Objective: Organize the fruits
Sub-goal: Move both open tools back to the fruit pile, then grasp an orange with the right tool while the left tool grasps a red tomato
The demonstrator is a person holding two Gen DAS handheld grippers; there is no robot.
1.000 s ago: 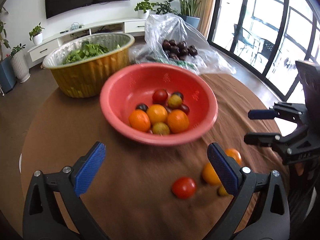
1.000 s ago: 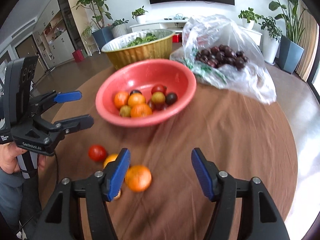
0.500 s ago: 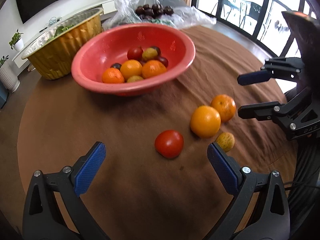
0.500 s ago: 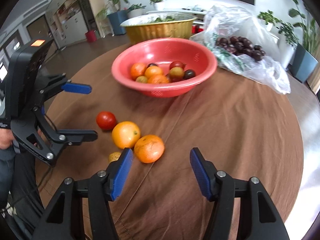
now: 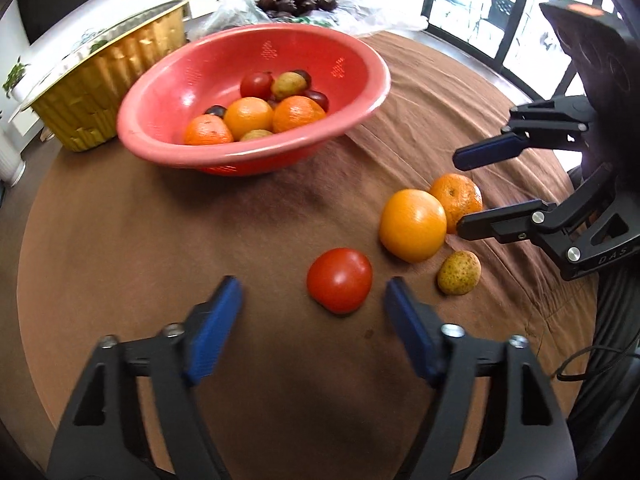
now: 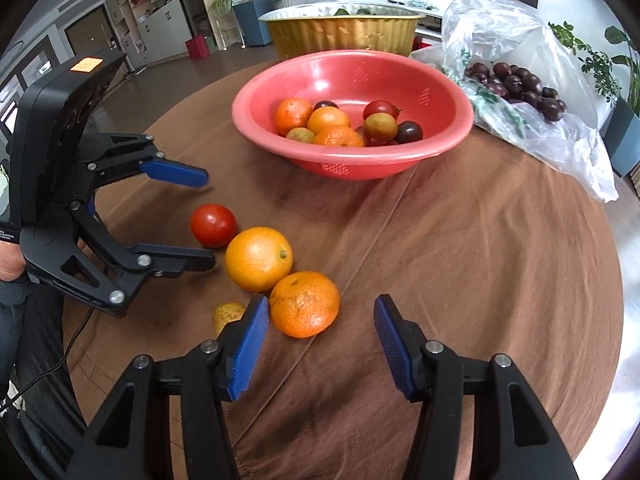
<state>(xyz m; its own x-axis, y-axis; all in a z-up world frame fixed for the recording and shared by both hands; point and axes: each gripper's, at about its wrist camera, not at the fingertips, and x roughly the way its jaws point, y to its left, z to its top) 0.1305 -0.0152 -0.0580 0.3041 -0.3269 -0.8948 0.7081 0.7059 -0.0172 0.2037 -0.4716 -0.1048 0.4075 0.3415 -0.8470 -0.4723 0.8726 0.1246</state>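
On the brown tablecloth (image 5: 160, 240) near the red bowl (image 5: 360, 80), the left gripper (image 5: 314, 304) was closing with its spread fingers flanking, not touching, a tomato (image 5: 340, 280), while the right gripper (image 6: 318, 322) likewise narrowed around a mandarin (image 6: 305, 304).

Left gripper (image 5: 314, 322): black plastic scissor-frame arms, ribbed blue rubber pads (image 5: 212, 334), silver screw heads at pivots; boxy black housing (image 6: 60, 120) with orange sticker on top; thin black cable trailing beneath

Right gripper (image 6: 318, 344): same black frame, blue pads, silver screws; white lettering on frame; black cables below

Person: dark sleeve (image 6: 16, 320) at left edge
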